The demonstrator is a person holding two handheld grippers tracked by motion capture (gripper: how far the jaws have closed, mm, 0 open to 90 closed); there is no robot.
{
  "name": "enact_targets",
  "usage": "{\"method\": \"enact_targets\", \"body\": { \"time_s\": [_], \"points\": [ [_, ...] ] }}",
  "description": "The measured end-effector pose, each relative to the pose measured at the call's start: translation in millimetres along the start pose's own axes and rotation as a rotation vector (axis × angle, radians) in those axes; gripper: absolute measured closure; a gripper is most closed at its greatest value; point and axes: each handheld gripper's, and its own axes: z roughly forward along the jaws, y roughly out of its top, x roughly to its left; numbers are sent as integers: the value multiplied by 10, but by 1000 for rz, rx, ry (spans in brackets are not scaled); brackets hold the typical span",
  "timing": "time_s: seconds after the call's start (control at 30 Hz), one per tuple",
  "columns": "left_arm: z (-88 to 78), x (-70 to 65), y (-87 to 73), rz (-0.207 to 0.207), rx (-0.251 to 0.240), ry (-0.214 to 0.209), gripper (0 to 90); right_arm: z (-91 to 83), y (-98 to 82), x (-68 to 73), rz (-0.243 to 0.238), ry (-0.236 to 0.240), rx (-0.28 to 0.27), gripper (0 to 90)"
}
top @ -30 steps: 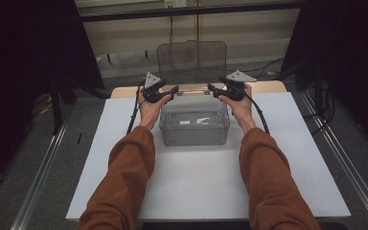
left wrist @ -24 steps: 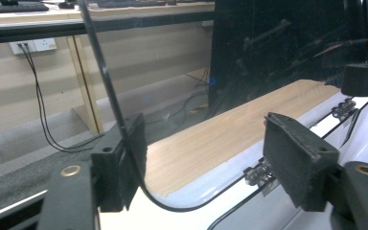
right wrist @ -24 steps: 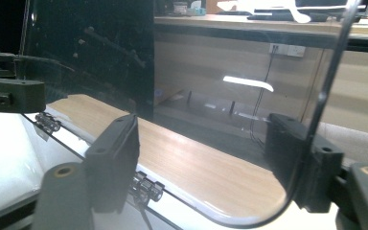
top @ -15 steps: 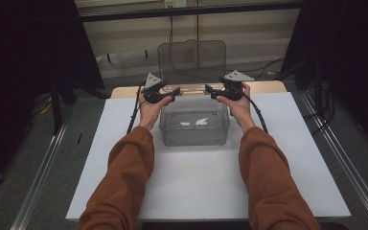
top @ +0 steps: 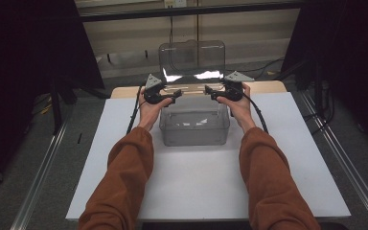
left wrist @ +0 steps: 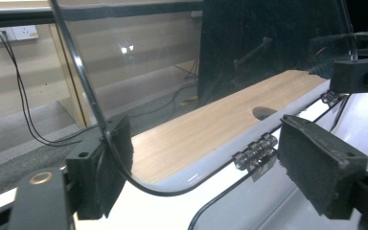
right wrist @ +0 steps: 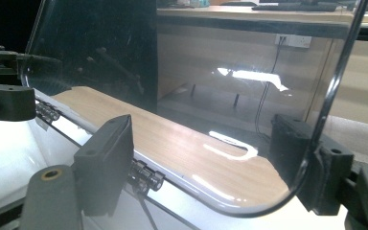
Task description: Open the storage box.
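A clear plastic box [top: 194, 125] sits at the far middle of the white board, its hinged lid [top: 191, 57] standing upright. My left gripper [top: 176, 96] is at the lid's lower left corner and my right gripper [top: 208, 92] at its lower right. In the left gripper view the lid's edge [left wrist: 84, 81] lies against one pad while the other pad [left wrist: 316, 163] stands well off; my left gripper [left wrist: 201, 158] is open. In the right gripper view the lid's edge [right wrist: 333, 86] runs beside one pad of my open right gripper [right wrist: 203, 163]. Both pairs of jaws have just been opening.
The white board [top: 191, 187] covers a wooden table whose far strip [top: 268, 87] shows behind the box. Metal hinges [left wrist: 255, 152] join lid and box. Metal rails [top: 345, 167] run along both sides on the floor. A wall socket [left wrist: 14, 32] with cables is behind.
Both pairs of jaws have spread wider at the lid's lower corners. The hands and the box have stayed where they were, and the lid still stands up.
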Motion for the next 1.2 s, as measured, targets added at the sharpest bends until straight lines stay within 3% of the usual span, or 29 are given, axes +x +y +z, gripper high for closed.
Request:
{"method": "enact_targets", "body": {
  "time_s": [0.43,0.93,1.2],
  "points": [
    [10,-10,-20,-11,14,-8,138,6,-32,9,19,20,22,175],
    [28,16,-89,-34,78,-11,99,22,-74,-20,132,35,33,123],
    [44,-6,-85,-28,91,-10,88,17,-71,-21,155,28,44,115]
  ]
}}
